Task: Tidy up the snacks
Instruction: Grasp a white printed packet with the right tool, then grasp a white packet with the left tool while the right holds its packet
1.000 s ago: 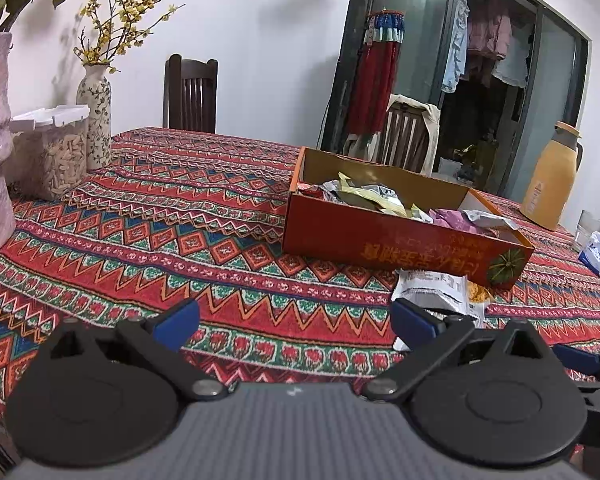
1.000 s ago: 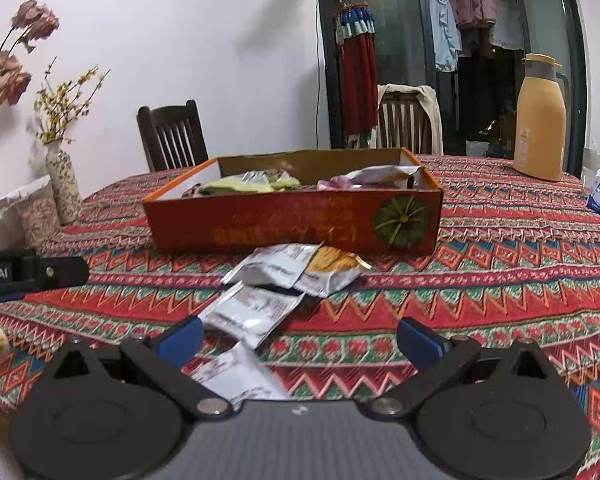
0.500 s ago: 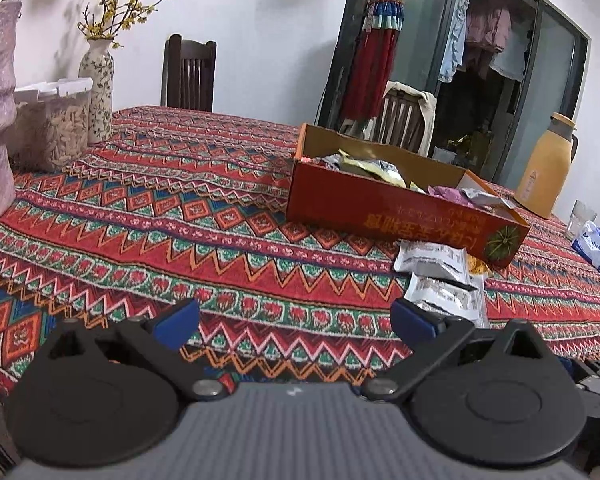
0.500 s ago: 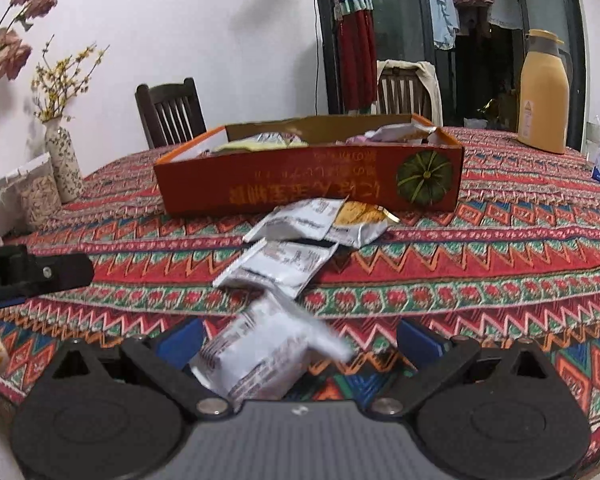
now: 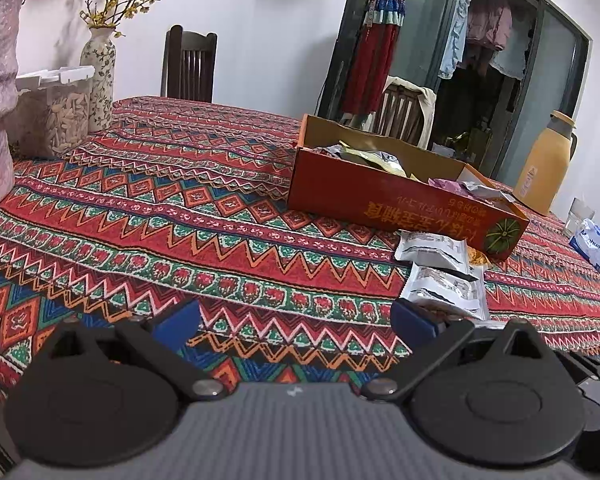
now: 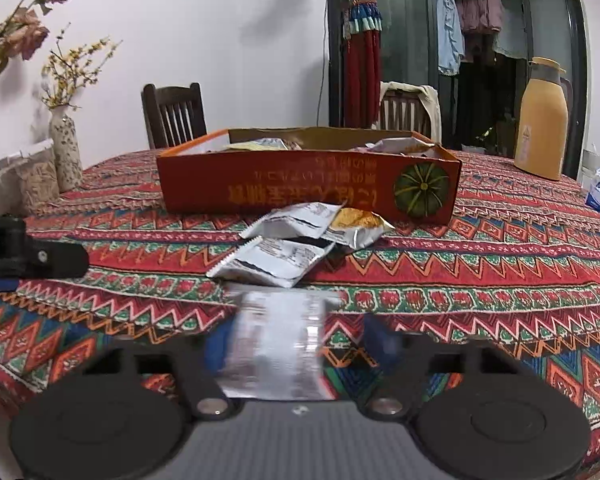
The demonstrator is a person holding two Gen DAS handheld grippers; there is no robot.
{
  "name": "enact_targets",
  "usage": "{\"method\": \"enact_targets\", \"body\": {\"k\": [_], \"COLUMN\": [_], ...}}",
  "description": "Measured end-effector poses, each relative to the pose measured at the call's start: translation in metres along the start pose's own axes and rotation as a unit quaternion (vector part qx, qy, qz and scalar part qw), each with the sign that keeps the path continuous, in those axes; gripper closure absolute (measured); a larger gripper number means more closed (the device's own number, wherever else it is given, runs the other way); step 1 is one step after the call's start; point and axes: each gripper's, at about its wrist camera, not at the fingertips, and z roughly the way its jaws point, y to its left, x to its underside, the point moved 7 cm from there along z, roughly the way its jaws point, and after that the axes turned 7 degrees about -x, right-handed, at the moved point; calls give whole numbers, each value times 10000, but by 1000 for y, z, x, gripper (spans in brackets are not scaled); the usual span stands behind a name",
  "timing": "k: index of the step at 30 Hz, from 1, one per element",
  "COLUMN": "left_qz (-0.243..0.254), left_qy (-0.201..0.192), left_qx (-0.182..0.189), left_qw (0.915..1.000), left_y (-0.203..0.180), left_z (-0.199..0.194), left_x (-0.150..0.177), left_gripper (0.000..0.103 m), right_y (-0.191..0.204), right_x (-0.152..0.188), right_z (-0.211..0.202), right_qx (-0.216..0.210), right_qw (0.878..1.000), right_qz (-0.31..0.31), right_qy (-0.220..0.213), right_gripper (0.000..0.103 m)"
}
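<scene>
While your right gripper [image 6: 296, 344] closes its jaws, a blurred silver snack packet [image 6: 276, 348] sits between the blue fingers [image 6: 382, 342]; whether the pads press it yet, you cannot tell. Three more packets [image 6: 288, 240] lie on the patterned tablecloth [image 6: 480, 264], just before the orange box [image 6: 300, 188], which holds other snacks. Your left gripper [image 5: 296, 320] hovers open and empty over the cloth, well left of the box.
</scene>
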Motion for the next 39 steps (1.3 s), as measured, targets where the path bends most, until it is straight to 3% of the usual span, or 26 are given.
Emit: {"method": "enact_targets", "body": {"k": [3,18,30,39], "left_qz": [-14,234,625,1156], "left_qy": [-9,28,185,607], "left_qx": [-4,13,252,403], "left_qw": [10000,9997,9976,9906], "left_y": [1,-18,-78,-132], "left_z": [-1,11,37,67], "left_x": [0,-8,-27,-22], "left_gripper": [0,0,0,0], "right_y": [-1,-23,-84,-120], "right_x": [0,-10,-29,-48], "right_z": [-2,-19,-14,-3], "right_qx": [-82,-98,230,332], "right_qw": [10000,9990,9966,9935], "right_qz": [30,46,375,539], "right_qy": [-35,-444,-704,-943], "right_gripper": [63,63,63,63]}}
